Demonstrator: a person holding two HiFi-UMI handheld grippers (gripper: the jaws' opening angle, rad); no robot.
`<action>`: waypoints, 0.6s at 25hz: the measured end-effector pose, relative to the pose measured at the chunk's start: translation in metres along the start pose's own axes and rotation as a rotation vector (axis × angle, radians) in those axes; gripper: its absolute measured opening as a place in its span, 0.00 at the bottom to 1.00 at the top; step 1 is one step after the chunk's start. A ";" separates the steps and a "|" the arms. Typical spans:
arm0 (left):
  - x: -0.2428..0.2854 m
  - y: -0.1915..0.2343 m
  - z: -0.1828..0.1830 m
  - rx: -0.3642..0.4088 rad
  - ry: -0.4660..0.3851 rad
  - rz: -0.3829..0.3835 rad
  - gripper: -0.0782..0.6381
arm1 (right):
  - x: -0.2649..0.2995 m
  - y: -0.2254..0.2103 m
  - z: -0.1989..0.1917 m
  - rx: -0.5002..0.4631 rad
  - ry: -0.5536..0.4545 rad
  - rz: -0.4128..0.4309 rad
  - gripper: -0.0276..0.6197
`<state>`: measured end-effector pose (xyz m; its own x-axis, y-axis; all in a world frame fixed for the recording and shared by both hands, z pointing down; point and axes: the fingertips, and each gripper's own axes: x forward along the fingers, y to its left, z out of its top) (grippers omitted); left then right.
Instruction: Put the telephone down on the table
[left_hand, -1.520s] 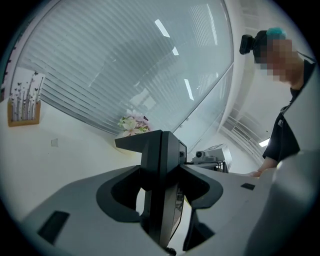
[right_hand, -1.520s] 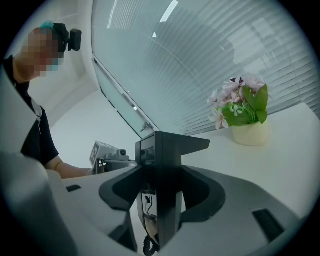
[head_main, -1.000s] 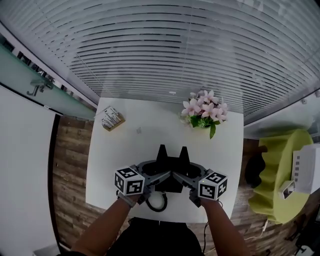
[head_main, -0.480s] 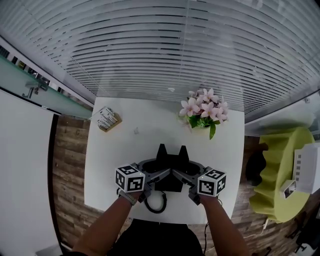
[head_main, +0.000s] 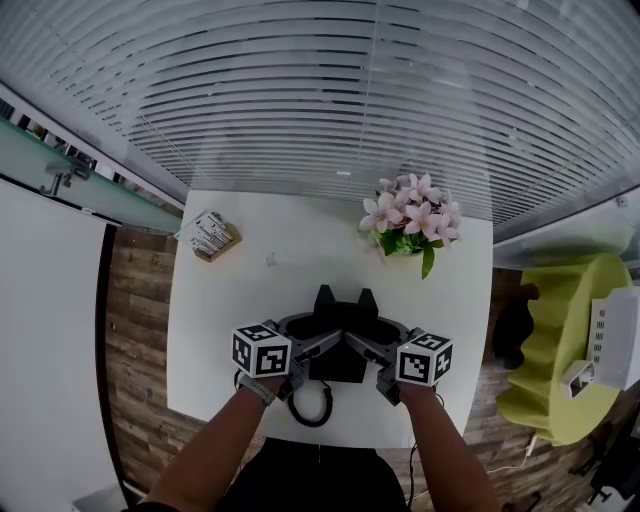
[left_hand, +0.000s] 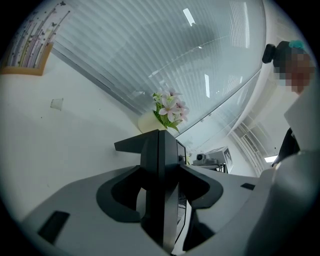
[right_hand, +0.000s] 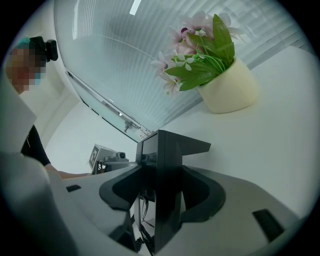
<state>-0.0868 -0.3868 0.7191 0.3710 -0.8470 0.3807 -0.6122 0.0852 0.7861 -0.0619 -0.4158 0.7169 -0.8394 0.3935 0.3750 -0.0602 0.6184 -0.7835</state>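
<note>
The black telephone (head_main: 338, 366) sits low between my two grippers near the front edge of the white table (head_main: 300, 240), mostly hidden by them. Its coiled black cord (head_main: 315, 408) loops out toward the table edge. My left gripper (head_main: 323, 296) and right gripper (head_main: 367, 297) are side by side, angled inward, with their tips a short gap apart. In the left gripper view the left gripper (left_hand: 159, 137) has its jaws pressed together with nothing seen between them. In the right gripper view the right gripper (right_hand: 159, 137) looks the same. I cannot tell whether the phone rests on the table.
A cream pot of pink flowers (head_main: 408, 226) stands at the table's far right. A small printed box (head_main: 213, 236) lies at the far left corner, with a tiny scrap (head_main: 271, 260) nearby. A yellow-green chair (head_main: 555, 340) stands right of the table, and blinds lie beyond it.
Both grippers stay together over the telephone with no visible shift. Only the head view has drifted slightly.
</note>
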 end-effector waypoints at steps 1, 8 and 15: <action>0.000 -0.001 0.003 0.001 -0.003 0.001 0.45 | 0.000 -0.001 0.000 0.006 -0.001 0.001 0.43; 0.002 0.004 0.001 -0.025 -0.003 0.001 0.45 | 0.003 -0.005 0.000 0.019 0.002 0.001 0.43; 0.002 0.004 0.003 0.005 -0.011 0.011 0.45 | 0.003 -0.006 0.000 0.017 0.003 -0.001 0.43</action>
<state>-0.0906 -0.3900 0.7221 0.3567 -0.8518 0.3836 -0.6194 0.0918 0.7797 -0.0640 -0.4181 0.7227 -0.8379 0.3949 0.3769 -0.0701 0.6069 -0.7917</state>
